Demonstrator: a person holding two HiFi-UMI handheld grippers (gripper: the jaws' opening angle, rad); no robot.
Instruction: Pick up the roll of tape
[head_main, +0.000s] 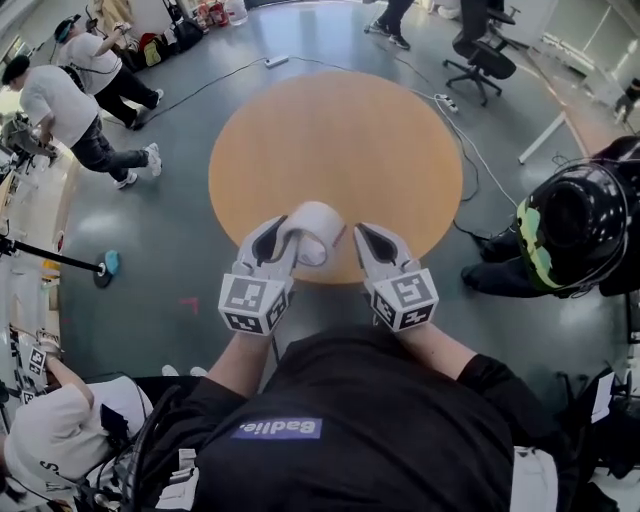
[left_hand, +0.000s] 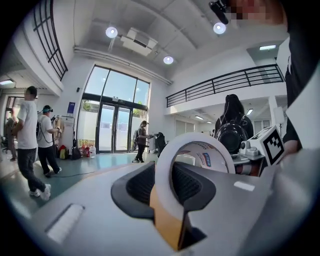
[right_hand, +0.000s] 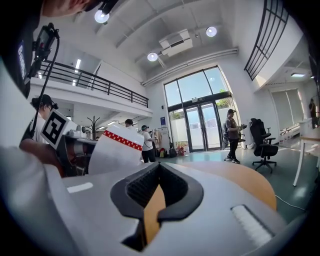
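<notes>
A white roll of tape (head_main: 318, 222) is held up in the air above the near edge of the round wooden table (head_main: 340, 130). My left gripper (head_main: 287, 232) is shut on the roll's rim. In the left gripper view the roll (left_hand: 165, 175) stands upright between the dark pads of the left gripper (left_hand: 170, 187), with print visible inside its ring. My right gripper (head_main: 371, 238) hovers just right of the roll, shut and holding nothing. In the right gripper view the right gripper (right_hand: 159, 167) points across the table, and the roll (right_hand: 117, 150) shows at the left with a red patterned band.
Several people stand or crouch on the grey floor at the left (head_main: 70, 100). A person in a black helmet (head_main: 575, 225) is close at the right. An office chair (head_main: 480, 60) and cables with a power strip (head_main: 447, 102) lie beyond the table.
</notes>
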